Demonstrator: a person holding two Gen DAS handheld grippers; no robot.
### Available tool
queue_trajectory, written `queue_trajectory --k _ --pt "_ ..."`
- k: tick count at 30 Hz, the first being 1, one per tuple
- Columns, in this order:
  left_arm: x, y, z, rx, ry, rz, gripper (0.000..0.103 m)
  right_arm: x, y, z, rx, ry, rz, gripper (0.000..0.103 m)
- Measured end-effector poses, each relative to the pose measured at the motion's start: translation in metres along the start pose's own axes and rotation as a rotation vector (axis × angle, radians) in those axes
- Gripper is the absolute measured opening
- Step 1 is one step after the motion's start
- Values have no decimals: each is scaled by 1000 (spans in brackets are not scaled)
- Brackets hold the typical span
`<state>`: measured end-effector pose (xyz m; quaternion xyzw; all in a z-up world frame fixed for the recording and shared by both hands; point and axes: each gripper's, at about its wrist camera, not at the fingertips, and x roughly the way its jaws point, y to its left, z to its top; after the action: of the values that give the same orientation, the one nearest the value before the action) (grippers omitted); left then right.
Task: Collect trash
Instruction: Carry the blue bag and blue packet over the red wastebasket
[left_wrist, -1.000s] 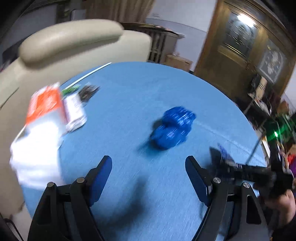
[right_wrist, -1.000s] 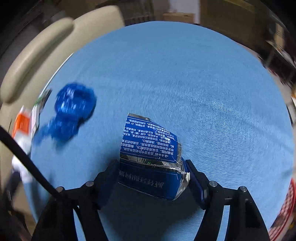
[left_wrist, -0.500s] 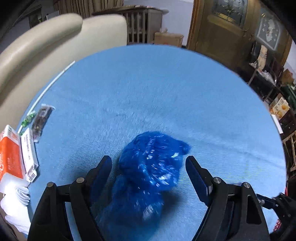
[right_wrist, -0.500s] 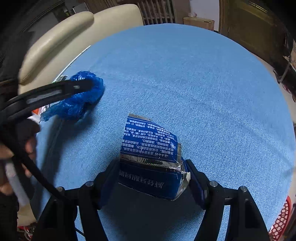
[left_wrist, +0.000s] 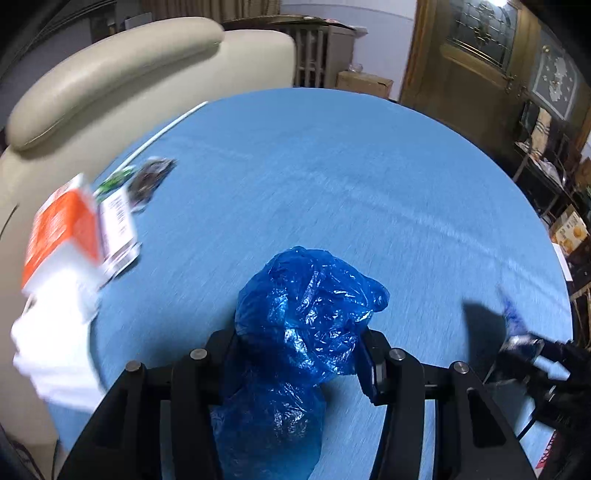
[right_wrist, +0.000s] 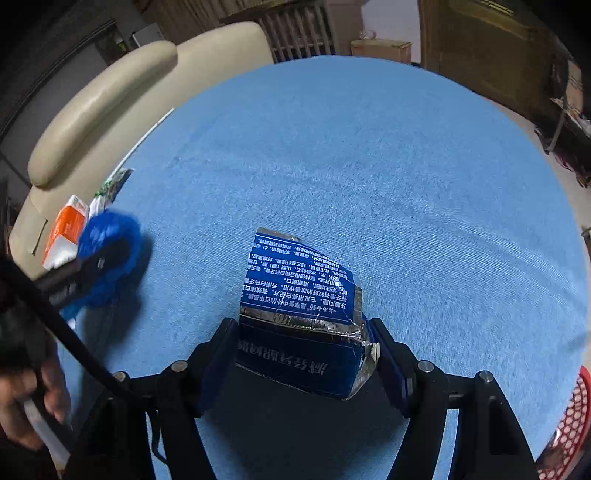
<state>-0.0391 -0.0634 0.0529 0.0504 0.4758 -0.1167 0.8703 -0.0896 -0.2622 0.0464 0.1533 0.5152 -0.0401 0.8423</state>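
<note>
my left gripper (left_wrist: 297, 360) has dropped over the blue plastic bag (left_wrist: 303, 317) at lower centre, jaws closing around it, while my right gripper (right_wrist: 301, 349) stays clamped on the blue carton (right_wrist: 301, 314), so 2 pieces are nearly collected.

Open blue cloth ahead of you, clutter only along the left edge.

The round blue-clothed table (left_wrist: 332, 177) lies bare across the centre and right of both views. At left, the orange-and-white carton (left_wrist: 62, 236), small wrappers (left_wrist: 147, 177) and cream padded chair (left_wrist: 122, 74) block your way; a red mesh basket (right_wrist: 569, 421) sits lower right.
</note>
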Motion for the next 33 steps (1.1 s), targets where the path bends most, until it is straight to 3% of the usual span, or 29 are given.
queue_trajectory --k 10,20,28,33 --pt "-33 13 -58 -57 -1 11 54 -53 12 -43 28 -85 -26 74" --pt "-50 -6 -68 -34 -29 20 54 -76 10 -78 21 -123 -18 74" --pt "-59 -43 -75 37 -41 -11 54 -88 -10 -100 52 -161 -20 74" --pt "-61 -83 -76 108 -40 -47 54 -104 -48 -119 140 -202 -35 74"
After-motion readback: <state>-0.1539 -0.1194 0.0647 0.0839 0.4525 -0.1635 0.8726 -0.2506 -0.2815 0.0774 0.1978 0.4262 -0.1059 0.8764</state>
